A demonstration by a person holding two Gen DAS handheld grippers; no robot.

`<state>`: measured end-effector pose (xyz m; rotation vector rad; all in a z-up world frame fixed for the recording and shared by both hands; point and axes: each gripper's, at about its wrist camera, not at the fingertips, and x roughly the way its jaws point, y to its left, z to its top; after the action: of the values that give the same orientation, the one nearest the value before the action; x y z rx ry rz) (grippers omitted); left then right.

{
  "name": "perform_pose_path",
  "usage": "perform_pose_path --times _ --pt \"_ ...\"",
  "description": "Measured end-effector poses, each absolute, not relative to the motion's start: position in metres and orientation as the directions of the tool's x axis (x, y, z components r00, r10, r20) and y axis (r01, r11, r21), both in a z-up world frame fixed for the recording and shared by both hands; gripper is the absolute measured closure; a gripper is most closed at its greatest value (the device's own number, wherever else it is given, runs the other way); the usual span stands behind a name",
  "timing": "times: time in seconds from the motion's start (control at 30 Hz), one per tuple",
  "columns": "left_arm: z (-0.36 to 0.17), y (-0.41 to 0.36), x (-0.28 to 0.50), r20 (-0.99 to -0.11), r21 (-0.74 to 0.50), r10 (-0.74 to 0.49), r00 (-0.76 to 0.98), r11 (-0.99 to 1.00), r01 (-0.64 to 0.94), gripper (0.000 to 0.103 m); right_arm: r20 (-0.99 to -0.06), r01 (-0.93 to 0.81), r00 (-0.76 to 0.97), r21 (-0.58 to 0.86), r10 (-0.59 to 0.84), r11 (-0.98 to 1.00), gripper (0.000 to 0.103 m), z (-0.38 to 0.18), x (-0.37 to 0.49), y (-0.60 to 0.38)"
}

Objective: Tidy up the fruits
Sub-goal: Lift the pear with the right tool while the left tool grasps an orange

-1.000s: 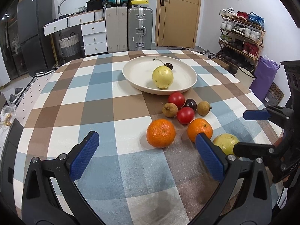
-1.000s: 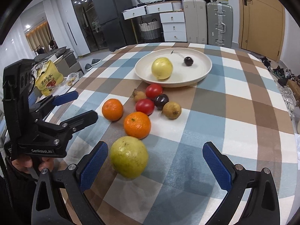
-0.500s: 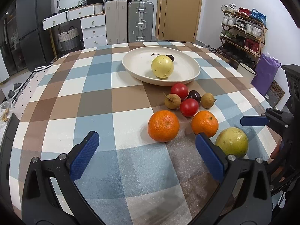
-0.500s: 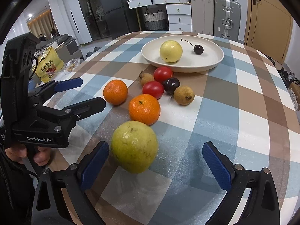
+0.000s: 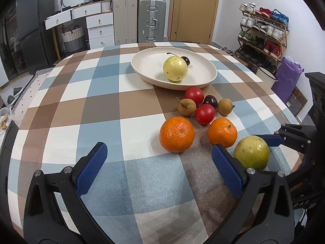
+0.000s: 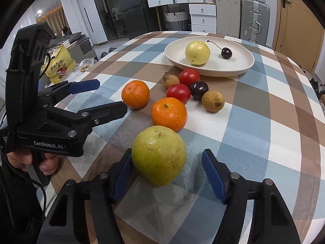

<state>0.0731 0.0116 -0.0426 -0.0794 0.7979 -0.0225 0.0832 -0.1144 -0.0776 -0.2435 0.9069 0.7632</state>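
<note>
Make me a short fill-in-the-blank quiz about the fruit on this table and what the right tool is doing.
1. The plate holds a yellow fruit and one dark ____.
2. The number of oranges on the checked cloth is ____.
3. The right tool, jaws just closing, has the ____ guava between its fingers.

Missing words: cherry; two; green

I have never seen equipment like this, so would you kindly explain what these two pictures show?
A person holds a black hand-held gripper with blue pads in each hand; each carries a camera looking along its fingers. On the checked tablecloth lie two oranges, two red tomatoes and small brown fruits before a cream plate holding a pale yellow fruit. The left hand-held gripper is open and empty. The right hand-held gripper has just been closing around a yellow-green guava-like fruit; one pad touches it, the other shows a gap.
</note>
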Motion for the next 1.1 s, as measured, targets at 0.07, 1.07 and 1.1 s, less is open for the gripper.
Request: perform_pose_path --times 0.07,1.07,1.1 --pt "-0.043 0.012 0.073 -0.714 -0.080 -0.051 0.698 0.997 -0.008 0.001 -0.778 -0.700 0.374 0.121 0.506 0.703 0.049 -0.076 0.081 -0.113" --pt "-0.056 0.009 0.101 -0.757 -0.143 -0.122 0.641 0.990 0.020 0.041 -0.721 -0.652 0.470 0.106 0.509 0.751 0.053 -0.050 0.088 -0.140" --pt "-0.056 0.008 0.100 -0.754 -0.149 -0.135 0.642 0.988 0.032 0.045 -0.721 -0.649 0.471 0.107 0.509 0.753 0.053 -0.050 0.088 -0.141"
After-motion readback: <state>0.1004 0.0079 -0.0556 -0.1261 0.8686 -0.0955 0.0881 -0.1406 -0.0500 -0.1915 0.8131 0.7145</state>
